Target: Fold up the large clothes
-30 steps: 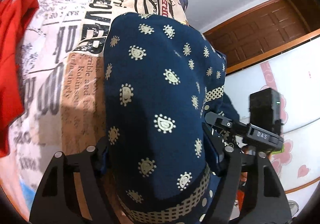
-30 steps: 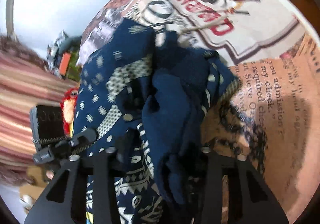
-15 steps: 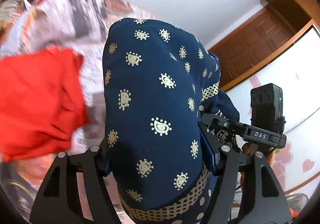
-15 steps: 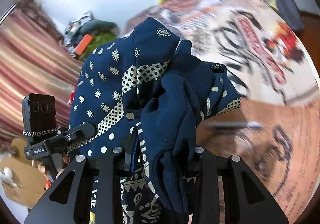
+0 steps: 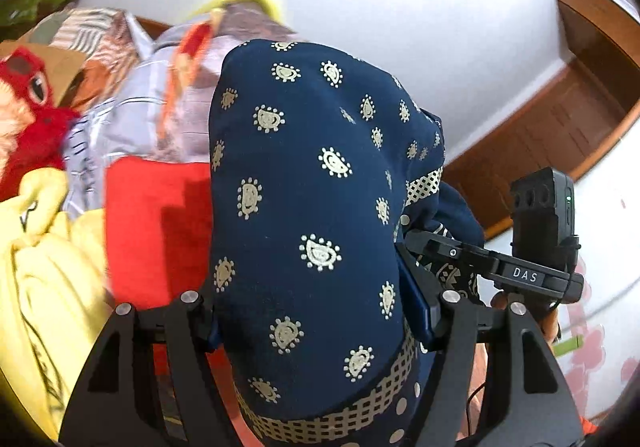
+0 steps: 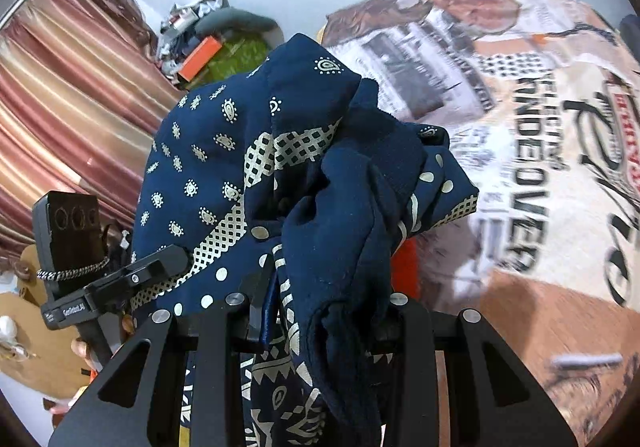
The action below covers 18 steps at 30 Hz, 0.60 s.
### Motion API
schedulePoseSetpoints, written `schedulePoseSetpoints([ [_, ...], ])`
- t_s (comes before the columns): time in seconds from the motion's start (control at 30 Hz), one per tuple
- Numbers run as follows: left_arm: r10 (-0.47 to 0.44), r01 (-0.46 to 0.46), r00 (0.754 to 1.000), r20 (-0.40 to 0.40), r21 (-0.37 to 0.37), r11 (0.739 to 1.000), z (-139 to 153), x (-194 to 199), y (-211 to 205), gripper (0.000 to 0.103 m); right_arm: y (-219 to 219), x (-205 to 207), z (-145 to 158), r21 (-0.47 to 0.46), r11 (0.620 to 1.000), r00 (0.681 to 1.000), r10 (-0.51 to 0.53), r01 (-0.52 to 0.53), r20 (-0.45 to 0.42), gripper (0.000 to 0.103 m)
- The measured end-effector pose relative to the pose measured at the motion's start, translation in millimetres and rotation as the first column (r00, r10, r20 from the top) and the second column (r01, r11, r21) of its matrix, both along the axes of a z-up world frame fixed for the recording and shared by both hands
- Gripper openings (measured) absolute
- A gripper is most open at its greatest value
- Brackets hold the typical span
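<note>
While both grippers are raised:
Left gripper [image 5: 316, 311]: clamped on navy patterned garment [image 5: 312, 187], which fills centre.
Right gripper [image 6: 324, 307]: gripping same garment's bunched fold.
Surroundings: red cloth [image 5: 160, 231] at 9 o'clock, yellow garment [image 5: 44, 279] at 8 o'clock; newsprint bedsheet [image 6: 520, 127] at 2 o'clock.

Both tools have tipped up higher. The left tool [image 5: 316, 307] now looks at the white wall, a yellow cloth [image 5: 44, 271] and a red toy [image 5: 32, 119], not the bed.
</note>
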<state>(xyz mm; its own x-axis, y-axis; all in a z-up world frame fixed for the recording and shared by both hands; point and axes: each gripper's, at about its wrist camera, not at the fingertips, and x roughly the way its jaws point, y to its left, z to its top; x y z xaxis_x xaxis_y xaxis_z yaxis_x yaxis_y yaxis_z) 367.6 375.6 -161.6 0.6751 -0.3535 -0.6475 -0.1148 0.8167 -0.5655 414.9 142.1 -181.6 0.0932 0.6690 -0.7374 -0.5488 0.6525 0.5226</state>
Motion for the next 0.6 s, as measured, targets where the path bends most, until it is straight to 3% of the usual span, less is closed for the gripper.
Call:
schedulePoseSetpoints([
  [0.17,0.094,-0.094,0.993,-0.068,0.010,0.996,-45.4,19.1,40.6,0.069,49.9,17.9,-31.0,-0.072,0.997,1.000,0.024,-0.024,0.008,0.029],
  [0.3,0.161,-0.153,0.965,-0.208,0.054,0.987,-95.6,34.6,64.4,0.069,80.6,28.3,-75.0,-0.194,0.981,0.999,0.031,-0.030,0.005,0.030],
  [0.43,0.170,-0.173,0.965,-0.199,0.002,0.985,-113.8,24.9,71.3,0.080,78.8,21.0,-96.0,-0.249,0.968,0.997,0.036,-0.017,0.074,0.047],
  [0.53,0.181,-0.177,0.967,-0.179,0.036,0.983,-109.1,11.0,61.3,0.085,63.1,10.1,-94.2,-0.278,0.960,0.991,0.039,-0.002,0.128,0.069],
  [0.6,0.171,-0.165,0.969,-0.177,0.046,0.985,-104.3,-0.6,51.1,0.090,51.5,8.3,-92.3,-0.297,0.955,0.988,0.033,0.014,0.154,0.075],
])
